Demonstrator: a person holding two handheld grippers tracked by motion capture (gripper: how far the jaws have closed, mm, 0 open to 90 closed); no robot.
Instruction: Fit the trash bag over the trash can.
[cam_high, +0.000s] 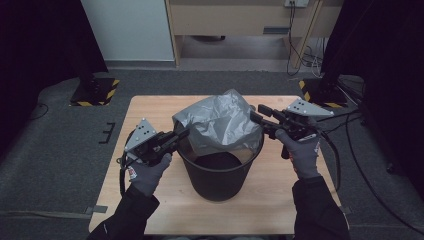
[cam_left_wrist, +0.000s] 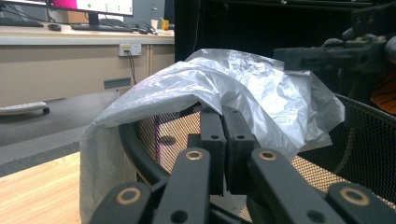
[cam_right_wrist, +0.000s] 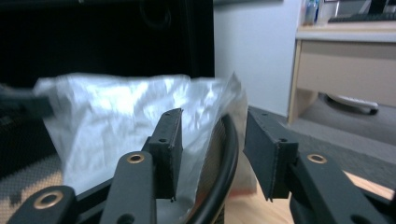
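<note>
Left gripper (cam_left_wrist: 225, 122) on crinkly grey plastic bag (cam_left_wrist: 233, 88), round black mesh bin (cam_high: 220, 172).

High view above the table (cam_high: 150, 210), facing down; gripper views close, level, from opposite sides; shared grey bag (cam_high: 220, 122).

A silver-grey plastic bag (cam_high: 220, 122) drapes a black mesh bin (cam_high: 220, 180) on a light wood-grain table (cam_high: 150, 107).

Wooden table (cam_high: 150, 112) on grey carpet (cam_high: 50, 165). Desk (cam_high: 240, 15) at 12 o'clock, white panel (cam_high: 127, 30) at 11. Hazard-striped stand bases (cam_high: 95, 92) at 10 and 2. Cables (cam_high: 300, 55) at 1.
</note>
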